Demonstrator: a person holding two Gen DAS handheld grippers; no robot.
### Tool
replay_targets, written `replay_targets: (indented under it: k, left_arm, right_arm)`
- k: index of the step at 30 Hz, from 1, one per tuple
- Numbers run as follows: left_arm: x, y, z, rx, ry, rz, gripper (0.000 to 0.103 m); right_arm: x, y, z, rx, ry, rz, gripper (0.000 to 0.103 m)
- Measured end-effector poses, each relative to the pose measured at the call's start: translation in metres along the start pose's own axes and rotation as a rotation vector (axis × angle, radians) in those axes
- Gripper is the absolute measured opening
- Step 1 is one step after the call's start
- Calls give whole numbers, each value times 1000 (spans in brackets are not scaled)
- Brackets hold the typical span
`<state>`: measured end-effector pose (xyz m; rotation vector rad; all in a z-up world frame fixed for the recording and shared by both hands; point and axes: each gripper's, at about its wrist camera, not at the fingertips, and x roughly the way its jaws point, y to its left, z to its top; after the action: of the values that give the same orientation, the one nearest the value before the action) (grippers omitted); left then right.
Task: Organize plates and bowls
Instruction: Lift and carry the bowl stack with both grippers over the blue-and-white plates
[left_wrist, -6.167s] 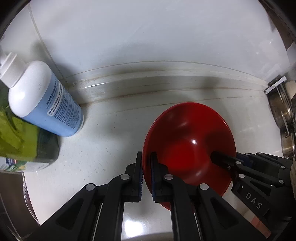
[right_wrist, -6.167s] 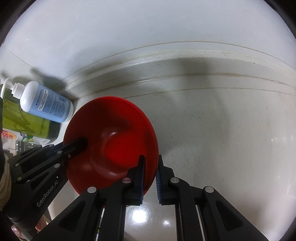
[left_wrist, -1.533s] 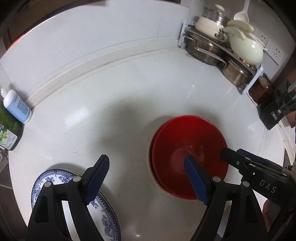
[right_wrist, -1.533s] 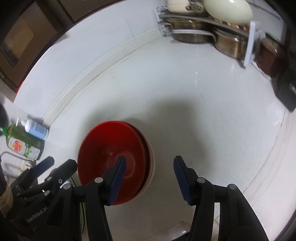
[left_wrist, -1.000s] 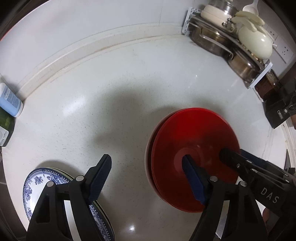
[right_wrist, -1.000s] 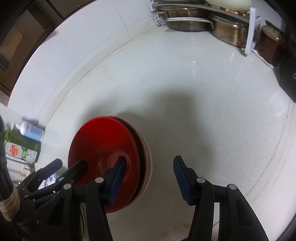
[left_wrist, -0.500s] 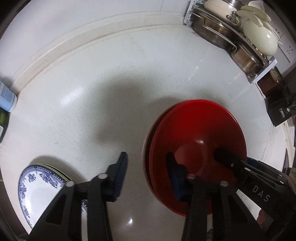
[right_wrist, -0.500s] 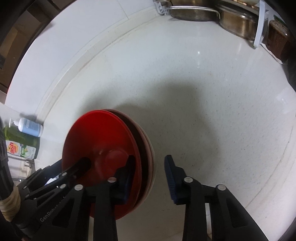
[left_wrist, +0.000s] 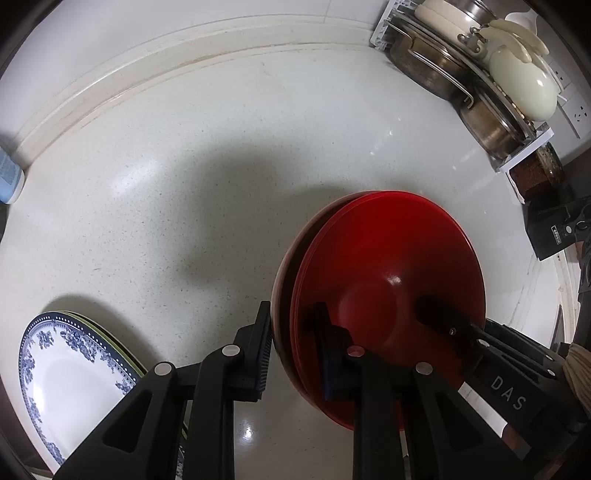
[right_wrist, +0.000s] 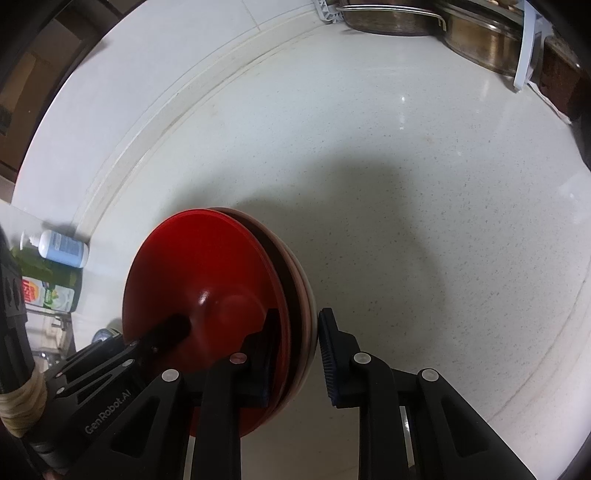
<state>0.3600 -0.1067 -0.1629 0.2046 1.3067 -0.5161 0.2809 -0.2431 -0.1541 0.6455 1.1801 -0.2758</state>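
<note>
Left gripper (left_wrist: 291, 354) and right gripper (right_wrist: 295, 362), fingers just closing, pinch red bowl stack (left_wrist: 388, 291) rims at 9 and 3 o'clock, probably for level two-handed lift off tabletop (left_wrist: 184, 166).

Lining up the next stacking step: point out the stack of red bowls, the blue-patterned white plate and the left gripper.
Stack of red bowls (left_wrist: 391, 280), left wrist view: top bowl's inner wall.
Blue-patterned white plate (left_wrist: 70, 384), left wrist view: plain white centre.
Left gripper (left_wrist: 293, 350), left wrist view: midway between fingertips, at the bowls' rims.

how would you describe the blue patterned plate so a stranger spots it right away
On the white speckled countertop, look left of the red bowls, at the near left edge. The blue patterned plate lies there on another plate; it alone is white with blue flowers around its rim.
</note>
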Motion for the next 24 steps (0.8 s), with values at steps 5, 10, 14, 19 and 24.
replay_targets:
  k: [5, 10, 14, 19, 24]
  left_arm:
    - [0, -3, -1, -8, 3, 4, 22]
    - [-2, -4, -3, -18, 0, 3, 22]
    - [-10, -4, -4, -23, -14, 2, 22]
    - [-24, 1, -9, -44, -40, -2, 22]
    - [-42, 11, -16, -70, -73, -1, 22]
  right_arm:
    - [-1, 3, -1, -4, 3, -10, 22]
    - [-4, 3, -1, -9, -1, -17, 22]
    - [-8, 5, -2, -13, -11, -15, 22]
    - [-18, 11, -2, -31, -30, -13, 22]
    - [-31, 26, -5, -66, -54, -9, 22]
